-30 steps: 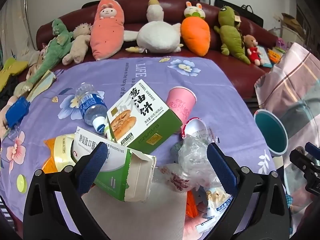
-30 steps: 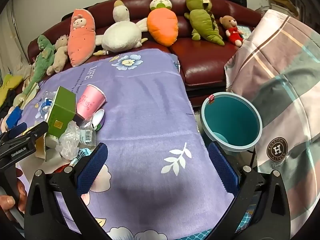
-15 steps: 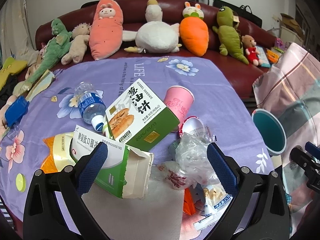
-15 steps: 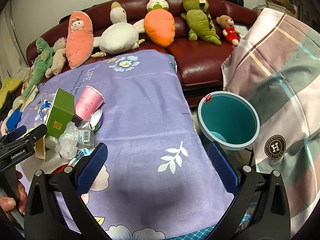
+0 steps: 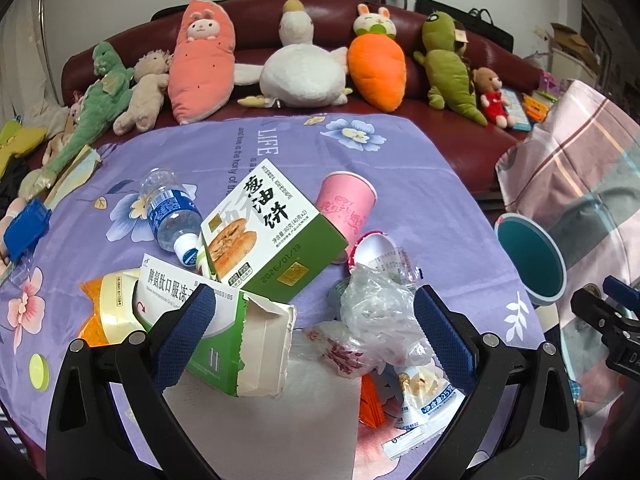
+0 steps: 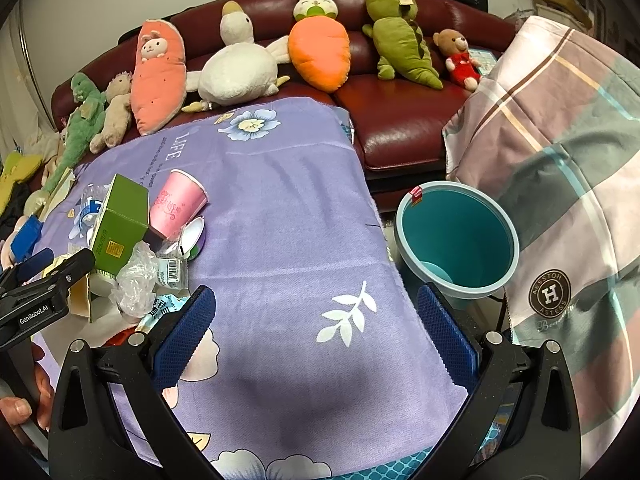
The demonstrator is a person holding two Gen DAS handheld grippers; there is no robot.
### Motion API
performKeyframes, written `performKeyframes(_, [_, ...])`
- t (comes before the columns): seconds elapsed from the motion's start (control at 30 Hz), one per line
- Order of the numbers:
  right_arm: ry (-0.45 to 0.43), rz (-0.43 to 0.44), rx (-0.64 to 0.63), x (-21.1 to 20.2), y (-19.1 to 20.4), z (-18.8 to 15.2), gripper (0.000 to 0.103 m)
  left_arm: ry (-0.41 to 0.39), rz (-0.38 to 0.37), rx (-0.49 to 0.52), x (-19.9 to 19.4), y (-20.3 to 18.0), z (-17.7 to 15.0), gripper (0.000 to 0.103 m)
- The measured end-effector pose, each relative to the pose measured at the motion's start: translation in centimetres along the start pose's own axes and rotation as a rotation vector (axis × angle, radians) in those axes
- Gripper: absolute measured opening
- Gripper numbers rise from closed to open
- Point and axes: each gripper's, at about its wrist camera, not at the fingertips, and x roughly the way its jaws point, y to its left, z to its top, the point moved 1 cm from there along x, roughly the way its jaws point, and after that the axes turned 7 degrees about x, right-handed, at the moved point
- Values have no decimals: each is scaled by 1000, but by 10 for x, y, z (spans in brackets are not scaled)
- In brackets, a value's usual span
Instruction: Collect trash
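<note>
A trash pile lies on the purple tablecloth point(image 5: 420, 168): a green and white pancake box point(image 5: 268, 232), a torn open green carton point(image 5: 240, 344), a pink paper cup point(image 5: 346, 206), a water bottle point(image 5: 172, 212), a crumpled clear plastic bag point(image 5: 380, 312), a white napkin point(image 5: 280, 416) and small wrappers point(image 5: 424, 400). My left gripper point(image 5: 312, 332) is open above the carton and bag, holding nothing. My right gripper point(image 6: 316, 332) is open and empty over bare cloth. A teal bin point(image 6: 456, 240) stands off the table's right edge.
Plush toys point(image 6: 320, 40) line a dark red sofa point(image 6: 400, 120) behind the table. A plaid blanket point(image 6: 560, 160) hangs at the right beside the bin. A blue object point(image 5: 24, 228) and an orange packet point(image 5: 100, 304) lie at the table's left.
Both views have drawn back slightly from the table; the trash pile sits a little lower and smaller. Both grippers stay open and nothing was picked up.
</note>
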Motion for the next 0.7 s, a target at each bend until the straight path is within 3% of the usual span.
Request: performKeyframes(0.7, [31,-4,-10,4,10,3,97,11,-30,26,4,3,0,99])
